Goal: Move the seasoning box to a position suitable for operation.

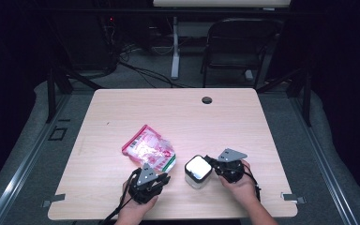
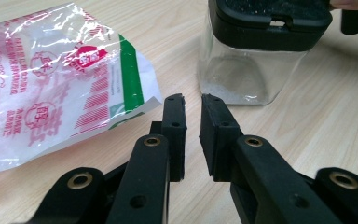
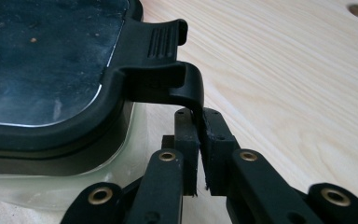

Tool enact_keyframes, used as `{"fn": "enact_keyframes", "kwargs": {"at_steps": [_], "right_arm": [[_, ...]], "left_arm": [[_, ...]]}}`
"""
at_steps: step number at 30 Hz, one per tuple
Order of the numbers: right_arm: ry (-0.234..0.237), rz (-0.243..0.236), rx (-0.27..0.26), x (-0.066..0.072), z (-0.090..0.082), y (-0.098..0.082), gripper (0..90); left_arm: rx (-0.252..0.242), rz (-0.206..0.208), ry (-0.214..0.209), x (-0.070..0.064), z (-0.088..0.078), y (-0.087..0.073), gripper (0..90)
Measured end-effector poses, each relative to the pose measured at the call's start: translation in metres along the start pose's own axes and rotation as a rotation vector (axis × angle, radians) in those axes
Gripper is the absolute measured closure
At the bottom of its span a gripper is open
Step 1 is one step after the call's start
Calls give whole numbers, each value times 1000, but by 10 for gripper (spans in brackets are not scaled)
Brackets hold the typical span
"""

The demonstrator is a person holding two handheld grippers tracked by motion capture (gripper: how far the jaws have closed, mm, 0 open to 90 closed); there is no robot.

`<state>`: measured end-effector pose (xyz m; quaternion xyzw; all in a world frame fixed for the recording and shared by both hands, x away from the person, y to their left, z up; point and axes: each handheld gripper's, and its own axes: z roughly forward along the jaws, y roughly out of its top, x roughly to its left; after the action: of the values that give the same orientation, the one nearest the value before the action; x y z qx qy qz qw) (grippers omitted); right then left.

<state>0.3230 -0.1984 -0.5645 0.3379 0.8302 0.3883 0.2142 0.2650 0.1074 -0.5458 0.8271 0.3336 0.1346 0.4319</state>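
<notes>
Right now the right gripper (image 3: 198,122) is pinching the hanging latch flap (image 3: 192,88) of the container (image 1: 198,171), which is standing on the table (image 1: 122,108) just beside it. The left gripper (image 2: 192,103) is sitting nearly closed on nothing, its tips near the bag (image 2: 51,84). If the flap is tugged sideways, the light container is likely tipping or sliding, since nothing is bracing it. The right gripper view is revealing the pinch; the left gripper view is showing white grains inside.
</notes>
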Motion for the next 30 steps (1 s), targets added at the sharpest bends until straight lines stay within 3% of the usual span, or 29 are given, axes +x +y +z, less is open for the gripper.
{"fn": "enact_keyframes", "kwargs": {"at_steps": [3,6,10,11,13,14,16,18,22,30], "right_arm": [[-65,47,15,8,-5,-1,863],[-111,65,29,19,-8,-2,865],[-142,98,38,27,-9,-1,864],[-169,142,29,33,-9,-2,860],[-179,146,39,34,-11,-2,859],[-194,177,34,37,-12,-3,855],[-193,192,33,37,-13,-3,852],[-202,238,27,40,-16,-5,841],[-169,296,17,40,-21,-7,818],[-144,293,7,39,-28,-9,835]], "left_arm": [[3,14,-5,-2,2,0,799],[4,27,-14,-2,3,1,806],[-4,21,-16,-1,3,1,796],[-6,18,-23,0,2,1,790],[-8,20,-23,1,2,1,786],[-10,19,-29,2,2,1,782],[-13,25,-36,2,3,1,780],[-17,21,-46,2,3,1,774],[-19,13,-68,2,4,3,774],[-8,3,-65,2,5,3,772]]}}
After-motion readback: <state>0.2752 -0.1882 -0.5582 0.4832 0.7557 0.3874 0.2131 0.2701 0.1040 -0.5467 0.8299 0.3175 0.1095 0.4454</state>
